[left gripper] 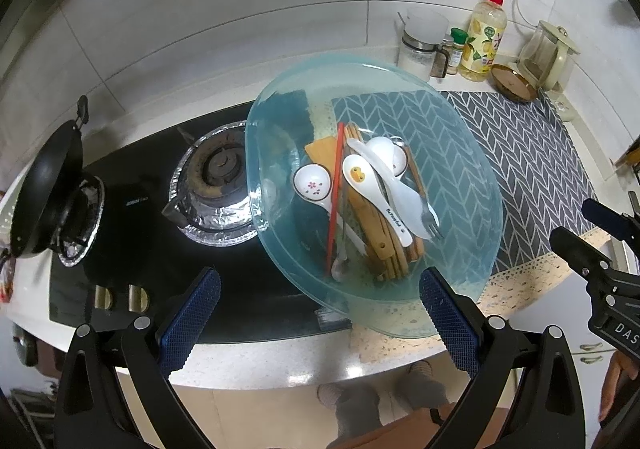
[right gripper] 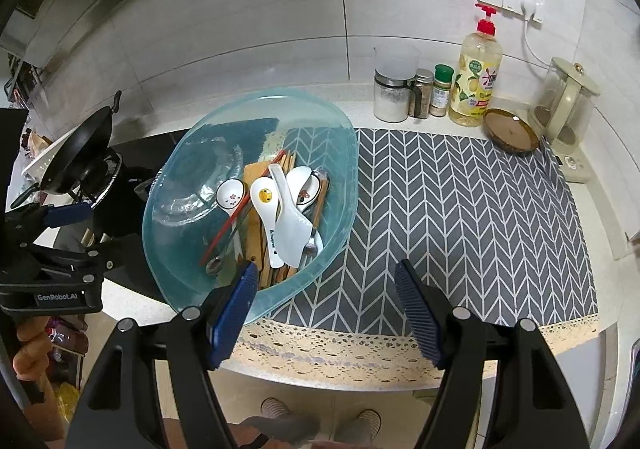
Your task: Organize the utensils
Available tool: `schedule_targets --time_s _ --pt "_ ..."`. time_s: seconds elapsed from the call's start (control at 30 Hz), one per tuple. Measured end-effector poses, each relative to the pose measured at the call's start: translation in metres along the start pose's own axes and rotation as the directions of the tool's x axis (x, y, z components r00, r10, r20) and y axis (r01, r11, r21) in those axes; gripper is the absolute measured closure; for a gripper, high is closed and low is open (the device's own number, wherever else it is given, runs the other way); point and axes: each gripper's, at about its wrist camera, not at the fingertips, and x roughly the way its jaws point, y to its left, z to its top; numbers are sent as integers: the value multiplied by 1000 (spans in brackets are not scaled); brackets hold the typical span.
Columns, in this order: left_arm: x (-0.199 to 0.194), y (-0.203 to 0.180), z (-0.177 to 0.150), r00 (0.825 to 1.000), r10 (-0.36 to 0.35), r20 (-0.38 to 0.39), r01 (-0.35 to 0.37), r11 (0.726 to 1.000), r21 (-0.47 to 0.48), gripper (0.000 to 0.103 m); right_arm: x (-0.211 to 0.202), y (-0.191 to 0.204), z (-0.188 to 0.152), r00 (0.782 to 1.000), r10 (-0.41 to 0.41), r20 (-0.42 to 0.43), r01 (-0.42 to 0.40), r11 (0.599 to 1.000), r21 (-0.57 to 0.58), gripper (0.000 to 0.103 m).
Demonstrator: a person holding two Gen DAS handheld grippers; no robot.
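- Left wrist view: my left gripper [left gripper: 320, 313] hangs with jaws apart and nothing between them, above the desk [left gripper: 256, 361] edge.
- Translucent blue plastic basin [left gripper: 460, 153] lies half over the black stove [left gripper: 168, 249], holding white ceramic spoons [left gripper: 358, 177], wooden chopsticks [left gripper: 384, 233] and a metal fork [left gripper: 434, 223].
- Right gripper [right gripper: 324, 313] is spread wide, empty, its left pad at the basin's near rim.

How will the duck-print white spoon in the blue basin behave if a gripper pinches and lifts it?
The duck spoon looks glazed, so probably slick against the pads and breakable if dropped. It lies tangled with the white rice paddle and wooden utensils, so lifting will likely shift those. Its rigid handle should not flex.
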Motion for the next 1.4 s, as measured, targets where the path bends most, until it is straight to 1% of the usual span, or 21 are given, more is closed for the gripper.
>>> schedule_targets --time_s 0.1,0.33,0.6,0.97,1.07,1.2,1.3,1.4 --pt "0 -1 0 1000 8 -1 -8 1000 -1 4 0 0 0 1000 5 -7 -5 1000 1 34" --pt "-1 -1 0 999 40 -4 -40 999 12 4 1 3 -1 1000 -25 -11 25 999 -30 34" --pt "-2 0 0 1000 15 -7 -15 1000 9 4 1 3 0 1000 -25 -11 24 999 -31 34" --pt "-2 0 0 1000 16 -14 -16 1000 5 4 1 2 0 999 -34 -17 33 999 -30 34" --pt "-3 -2 -1 999 40 -2 -40 999 23 4 0 2 0 999 -34 -7 34 999 -25 34" --pt "-5 -3 -1 999 43 8 -43 999 30 4 0 1 0 999 -32 -8 32 999 -17 34" --pt "-7 -4 -1 999 44 13 -44 998 33 4 -1 1 0 999 -36 -7 36 999 -14 34" --pt "-7 -4 -1 1000 27 11 -27 999 33 4 0 1 0 999 -38 -10 38 999 -13 34"
